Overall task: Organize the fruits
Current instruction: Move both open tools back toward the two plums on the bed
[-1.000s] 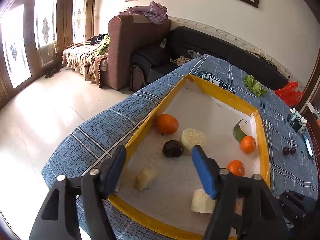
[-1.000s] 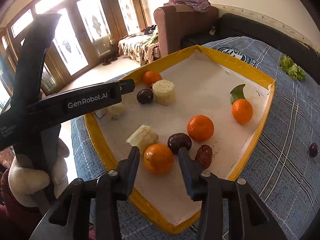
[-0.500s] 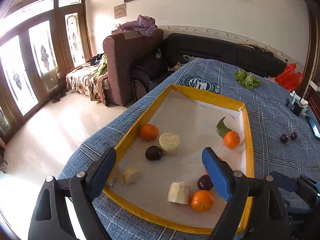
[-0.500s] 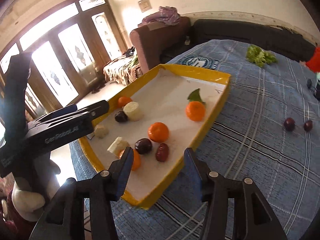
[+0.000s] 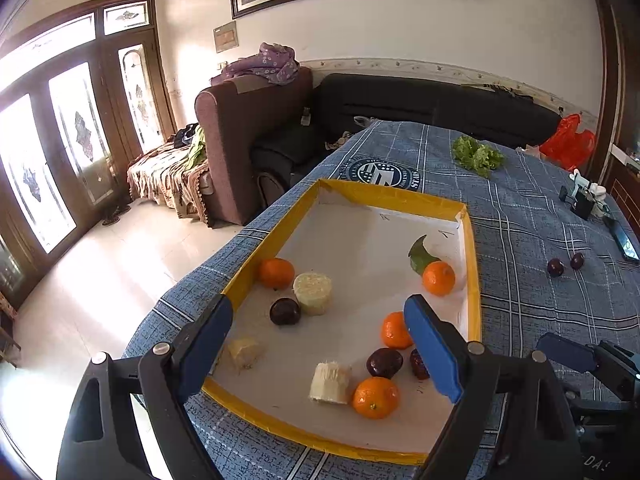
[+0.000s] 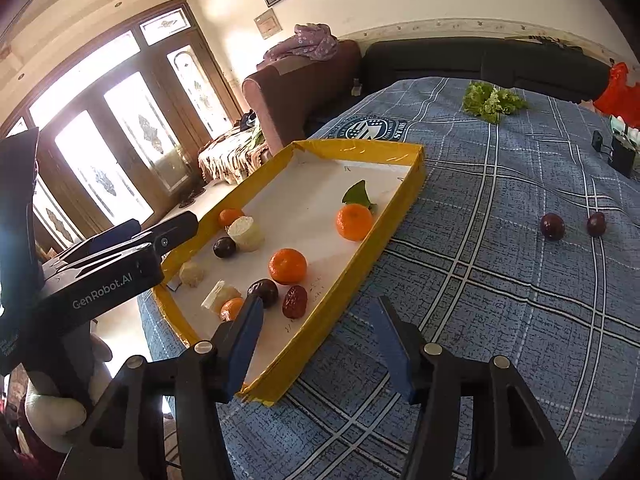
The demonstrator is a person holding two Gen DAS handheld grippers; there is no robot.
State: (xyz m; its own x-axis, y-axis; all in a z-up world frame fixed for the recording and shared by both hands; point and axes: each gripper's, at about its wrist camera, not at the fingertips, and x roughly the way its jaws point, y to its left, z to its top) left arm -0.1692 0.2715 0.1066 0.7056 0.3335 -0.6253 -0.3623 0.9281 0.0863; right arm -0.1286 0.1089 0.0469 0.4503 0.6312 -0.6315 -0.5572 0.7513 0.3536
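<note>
The left gripper (image 5: pixel 320 336) hangs wide open and empty above the near end of the yellow-rimmed tray (image 5: pixel 474 264), where four oranges (image 5: pixel 376 397), dark plums (image 5: pixel 285 311), a red date (image 6: pixel 295 301) and pale cut chunks (image 5: pixel 330 383) lie scattered. The right gripper (image 6: pixel 316 338), empty with jaws opening, straddles the tray's near right rim. Two more plums (image 6: pixel 552 226) sit on the blue checked cloth (image 6: pixel 500 280), well off to its right.
</note>
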